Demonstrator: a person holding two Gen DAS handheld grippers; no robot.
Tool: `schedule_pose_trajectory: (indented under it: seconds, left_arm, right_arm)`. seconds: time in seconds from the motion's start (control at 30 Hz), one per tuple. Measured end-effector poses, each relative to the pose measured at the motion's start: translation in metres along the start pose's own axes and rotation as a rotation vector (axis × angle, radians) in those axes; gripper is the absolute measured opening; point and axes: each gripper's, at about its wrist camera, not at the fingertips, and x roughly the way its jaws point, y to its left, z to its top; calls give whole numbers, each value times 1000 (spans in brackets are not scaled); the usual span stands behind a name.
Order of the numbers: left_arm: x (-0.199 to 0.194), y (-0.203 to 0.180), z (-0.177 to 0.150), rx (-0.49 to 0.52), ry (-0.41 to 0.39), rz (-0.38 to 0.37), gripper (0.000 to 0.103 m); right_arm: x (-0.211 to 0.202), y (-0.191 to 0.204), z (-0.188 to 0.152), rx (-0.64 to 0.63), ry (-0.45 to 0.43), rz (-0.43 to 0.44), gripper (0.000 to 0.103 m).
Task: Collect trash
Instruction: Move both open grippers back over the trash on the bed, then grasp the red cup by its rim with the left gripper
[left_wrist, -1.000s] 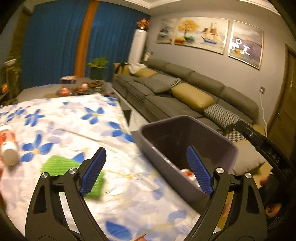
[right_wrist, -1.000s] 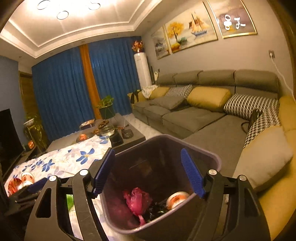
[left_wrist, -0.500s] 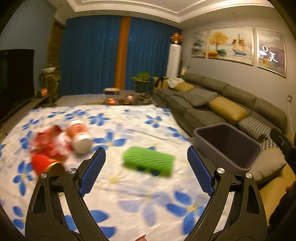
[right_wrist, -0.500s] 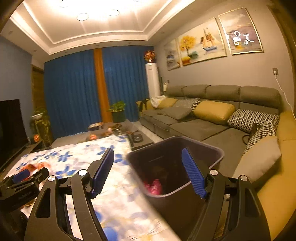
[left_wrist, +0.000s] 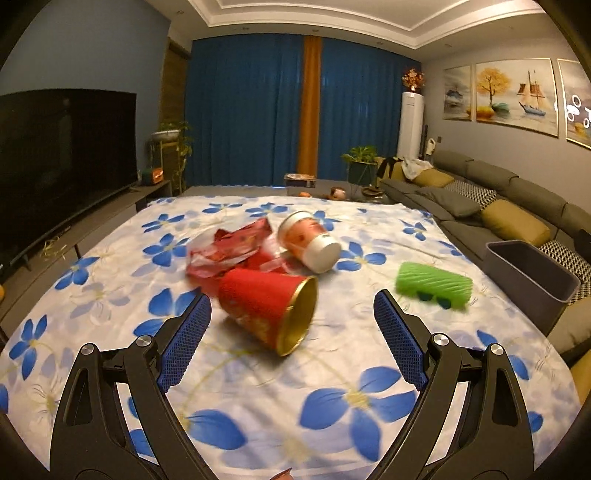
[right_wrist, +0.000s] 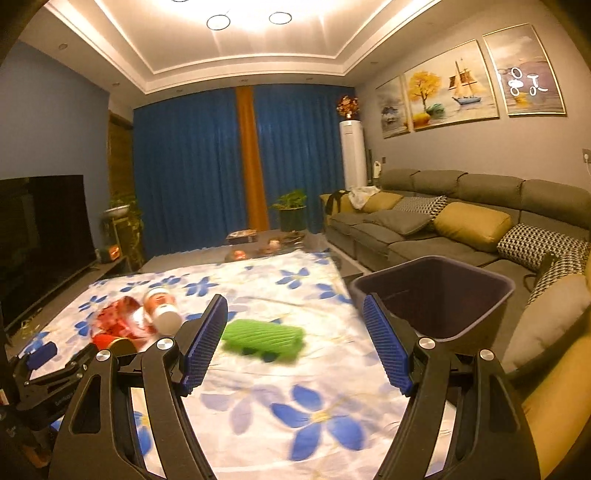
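1. The left gripper has its blue-padded fingers spread wide and holds nothing. Nearest to it, just ahead and between the finger lines, lies the red paper cup with a gold inside. It is on its side, and its long axis runs across the view with the open mouth toward the right finger.
2. The right gripper is also released and empty. The ribbed green plastic block lies just ahead of it, long axis crosswise; so I judge the right hand nearer to this piece.
3. Farther on the counter with the blue-flower white cloth are the crumpled red wrapper and the tipped orange-and-white cup.
4. The dark grey plastic bin stands at the right edge of the counter.
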Motion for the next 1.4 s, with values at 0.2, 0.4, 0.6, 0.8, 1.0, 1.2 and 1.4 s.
schedule_pose_trajectory:
  seconds: [0.2, 0.4, 0.6, 0.8, 1.0, 1.2, 1.4]
  left_arm:
    - [5, 16, -3, -3, 28, -15, 88]
    - [35, 14, -2, 3, 103, 0, 76]
    - [63, 15, -4, -5, 194, 18, 56]
    - [80, 27, -7, -56, 269, 12, 28]
    - [84, 38, -9, -103, 292, -2, 3]
    - [75, 42, -9, -106, 266, -18, 2]
    - [52, 30, 10, -100, 191, -88, 2]
  right_arm:
    - [5, 28, -3, -11, 13, 40, 74]
    - [13, 41, -4, -28, 31, 65, 74]
    - [21, 45, -10, -41, 50, 72, 74]
    - [33, 46, -15, -49, 77, 69, 74]
    - [46, 46, -20, -63, 98, 50, 74]
    - [63, 40, -26, -70, 127, 16, 74]
    - [93, 27, -27, -64, 169, -31, 74]
